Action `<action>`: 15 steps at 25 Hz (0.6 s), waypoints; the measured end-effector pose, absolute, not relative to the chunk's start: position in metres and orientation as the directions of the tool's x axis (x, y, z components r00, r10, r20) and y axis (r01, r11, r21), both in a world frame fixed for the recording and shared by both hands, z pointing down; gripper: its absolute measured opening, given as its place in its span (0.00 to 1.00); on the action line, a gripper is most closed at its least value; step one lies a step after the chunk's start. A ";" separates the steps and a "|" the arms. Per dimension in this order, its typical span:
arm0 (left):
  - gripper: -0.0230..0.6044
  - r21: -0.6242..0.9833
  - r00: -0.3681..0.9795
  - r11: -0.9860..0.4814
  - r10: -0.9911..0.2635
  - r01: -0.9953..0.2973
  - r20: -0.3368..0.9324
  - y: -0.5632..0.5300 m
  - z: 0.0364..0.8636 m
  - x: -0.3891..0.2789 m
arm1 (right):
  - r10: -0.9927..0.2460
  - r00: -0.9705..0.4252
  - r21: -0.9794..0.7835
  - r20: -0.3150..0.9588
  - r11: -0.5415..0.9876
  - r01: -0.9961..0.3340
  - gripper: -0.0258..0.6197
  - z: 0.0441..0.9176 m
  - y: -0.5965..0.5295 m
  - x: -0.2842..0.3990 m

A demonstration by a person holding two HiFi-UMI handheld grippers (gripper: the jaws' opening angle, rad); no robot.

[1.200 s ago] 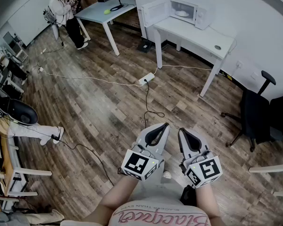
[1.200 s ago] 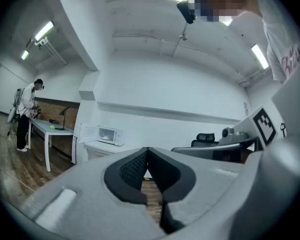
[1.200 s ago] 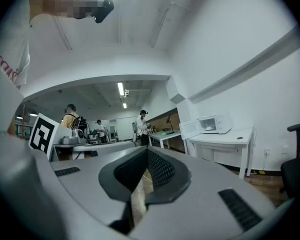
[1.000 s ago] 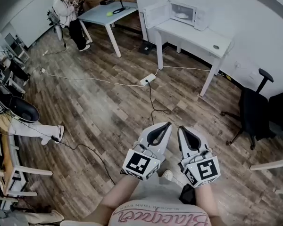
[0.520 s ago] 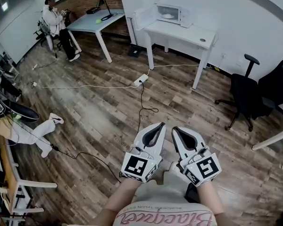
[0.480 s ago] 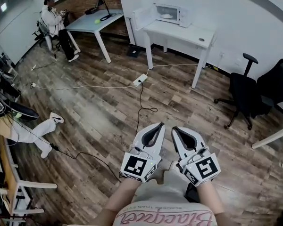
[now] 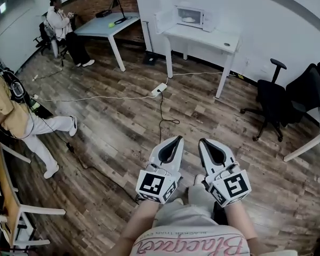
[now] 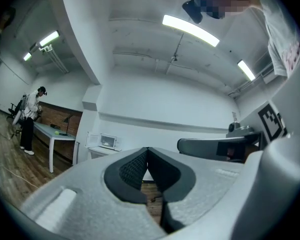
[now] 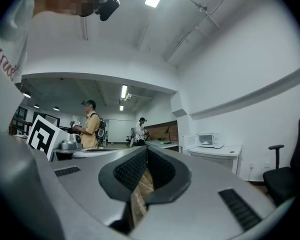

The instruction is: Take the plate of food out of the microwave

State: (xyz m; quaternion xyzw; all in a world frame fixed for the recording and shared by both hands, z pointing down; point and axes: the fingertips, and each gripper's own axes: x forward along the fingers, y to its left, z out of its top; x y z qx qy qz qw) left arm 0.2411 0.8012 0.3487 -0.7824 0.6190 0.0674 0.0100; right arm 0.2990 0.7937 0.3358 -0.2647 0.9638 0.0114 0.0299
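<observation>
The white microwave (image 7: 191, 16) stands far off on a white table (image 7: 213, 38) by the wall, its door (image 7: 162, 21) swung open to the left. A pale plate (image 7: 188, 20) shows dimly inside. The microwave (image 8: 108, 142) looks small in the left gripper view, and the microwave (image 9: 209, 140) is just as distant in the right gripper view. My left gripper (image 7: 178, 138) and right gripper (image 7: 202, 142) are held side by side close to my body, over the wooden floor. Both are shut with nothing between the jaws.
A power strip (image 7: 159, 89) and its cables lie on the floor between me and the table. Black office chairs (image 7: 272, 97) stand at the right. One person (image 7: 13, 111) is at the left, another (image 7: 61, 25) by a grey table (image 7: 104, 23) at the back.
The view has shifted, so the microwave and table sit higher in the frame. A person in yellow has come into view at the left. Both grippers stay shut, side by side.
</observation>
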 end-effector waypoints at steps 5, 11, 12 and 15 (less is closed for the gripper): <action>0.05 0.084 0.260 -0.269 -0.960 -0.959 -0.102 0.804 0.350 0.236 | -0.507 -0.860 -0.027 -0.060 0.862 -0.506 0.06 0.338 0.799 0.290; 0.05 0.083 0.273 -0.275 -0.961 -0.958 -0.040 0.789 0.352 0.230 | -0.514 -0.853 -0.121 -0.086 0.856 -0.503 0.06 0.335 0.784 0.288; 0.05 0.074 0.275 -0.277 -0.961 -0.958 -0.035 0.784 0.351 0.231 | -0.518 -0.851 -0.128 -0.081 0.853 -0.507 0.06 0.335 0.780 0.288; 0.05 0.046 0.292 -0.293 -0.956 -0.955 -0.013 0.769 0.347 0.233 | -0.535 -0.844 -0.151 -0.039 0.838 -0.525 0.06 0.337 0.765 0.284</action>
